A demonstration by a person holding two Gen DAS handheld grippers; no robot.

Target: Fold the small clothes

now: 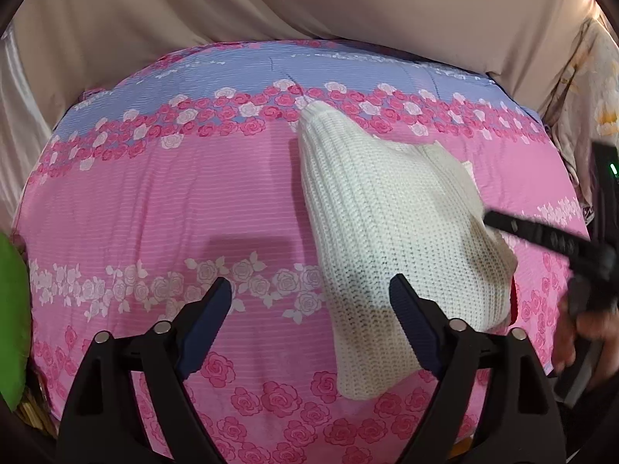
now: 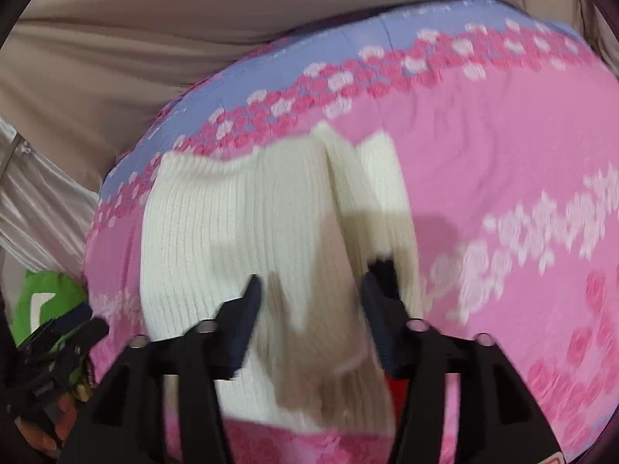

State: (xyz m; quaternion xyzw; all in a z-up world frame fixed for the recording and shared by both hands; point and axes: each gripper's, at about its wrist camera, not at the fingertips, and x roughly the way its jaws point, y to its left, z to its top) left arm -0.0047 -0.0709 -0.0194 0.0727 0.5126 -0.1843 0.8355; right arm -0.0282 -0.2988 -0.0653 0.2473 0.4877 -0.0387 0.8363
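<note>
1 white knit sweater (image 1: pixel 387 224), folded into a long shape, lies on the pink rose-print bedsheet (image 1: pixel 154 201) that covers the bed; its far end reaches the blue band of that sheet. 2 tongs in play. Left tongs (image 1: pixel 309 297): arms wide apart, nothing between the pads; the right-hand arm sits over the sweater's near left edge, the other is over bare sheet left of the sweater. Right tongs (image 2: pixel 309 301): arms apart, hovering above the sweater's near part w/ knit showing in the gap; no clamp seen, tho this view is motion-blurred.

Left wrist view only: right tongs seen from outside (image 1: pixel 549 239) at the sweater's right edge, w/ the person's hand (image 1: pixel 584 328) behind them; a strip of red (image 1: pixel 513 301) peeking out at the sweater's right side; floral cloth (image 1: pixel 595 89) far right of the sweater.

Right wrist view only: sweater's far edge w/ 2 raised corners and a fold running lengthways; left tongs (image 2: pixel 58 340) dark and blurred left of the sweater. A green item (image 2: pixel 42 297) left of the sweater shows in both views, as does beige fabric (image 1: pixel 309 0) beyond the bed.
</note>
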